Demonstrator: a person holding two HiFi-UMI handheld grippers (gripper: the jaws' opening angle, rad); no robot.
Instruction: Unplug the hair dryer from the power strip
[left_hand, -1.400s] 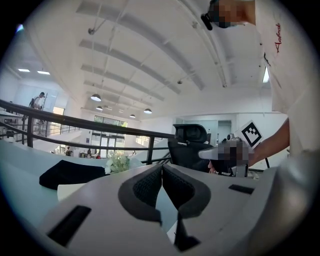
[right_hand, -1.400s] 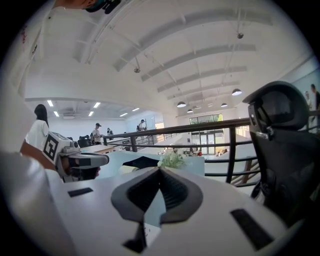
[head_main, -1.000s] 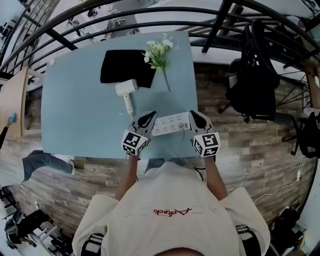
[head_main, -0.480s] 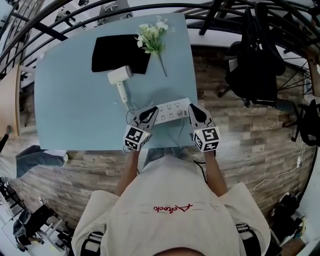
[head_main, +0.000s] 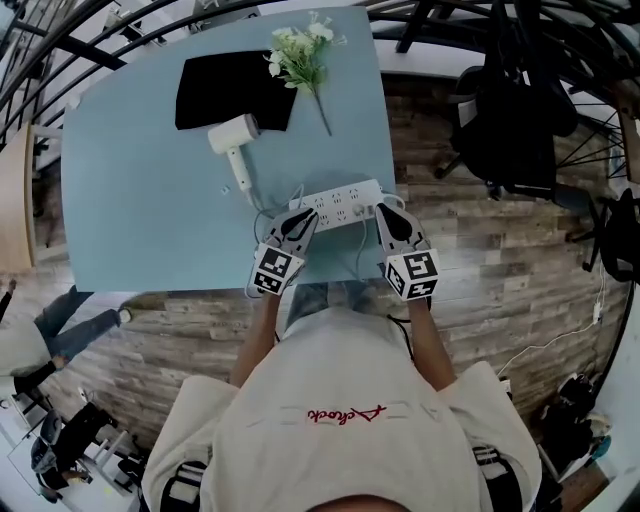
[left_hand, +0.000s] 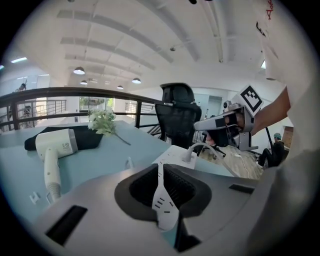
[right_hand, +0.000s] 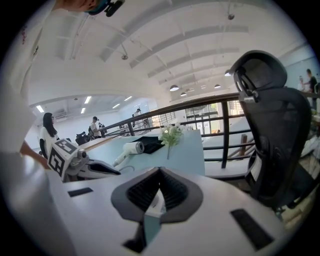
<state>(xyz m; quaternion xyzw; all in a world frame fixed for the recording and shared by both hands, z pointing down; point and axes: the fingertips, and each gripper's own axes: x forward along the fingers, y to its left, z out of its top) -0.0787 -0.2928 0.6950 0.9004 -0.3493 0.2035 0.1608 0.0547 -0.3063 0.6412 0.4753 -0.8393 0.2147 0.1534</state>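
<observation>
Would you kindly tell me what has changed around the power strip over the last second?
Both claws have come down toward the table. The left claw is now at the near left edge of the power strip, and the right claw is at its right end. Nothing was taken hold of; both stay shut and empty. The plug is still in the strip, and the hair dryer, black cloth and flowers lie as before.
</observation>
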